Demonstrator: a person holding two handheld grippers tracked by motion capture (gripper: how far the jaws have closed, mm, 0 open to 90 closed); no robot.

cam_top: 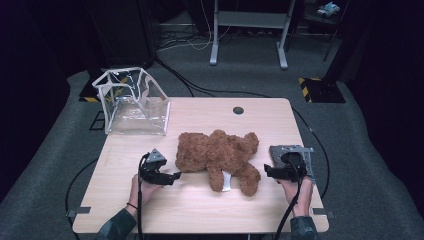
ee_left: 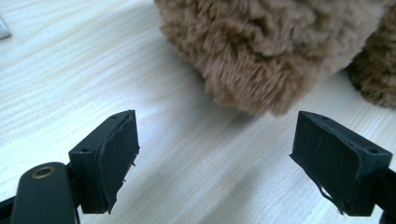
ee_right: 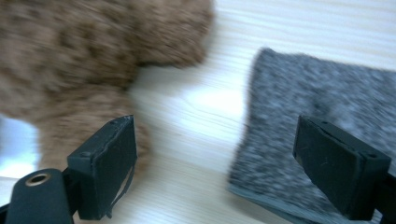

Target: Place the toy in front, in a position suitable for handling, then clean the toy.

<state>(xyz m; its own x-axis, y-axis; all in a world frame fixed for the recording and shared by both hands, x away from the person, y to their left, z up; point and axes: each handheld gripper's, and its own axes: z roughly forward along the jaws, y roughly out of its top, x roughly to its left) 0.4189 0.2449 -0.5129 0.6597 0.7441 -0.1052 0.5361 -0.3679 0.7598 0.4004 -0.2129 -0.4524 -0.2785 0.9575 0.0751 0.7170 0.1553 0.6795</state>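
A shaggy brown plush teddy bear lies flat in the middle of the pale wooden desk, its long axis running across the desk from left to right, slightly tilted so that the legs end at the nearer right. A white label shows between its legs.

The left tool sits low at the bear's left end, jaws standing wide with nothing between them. In the left gripper view the rounded furry end of the bear lies straight ahead of the left tool, just past the jaw tips and not touching either pad.

The right tool comes in from the opposite end, also spread wide and empty. In the right gripper view the bear's leg lies ahead and toward the left jaw of the right tool, while a flat grey felt mat lies under and beyond the right jaw.

A clear plastic pouch with white edging stands open at the desk's far left corner, well apart from the bear.

Both tools flank the bear along its length. The left one looks nearer to a grasp, since the fur sits centred in its gap; the right one would have to shift off the mat toward the leg.
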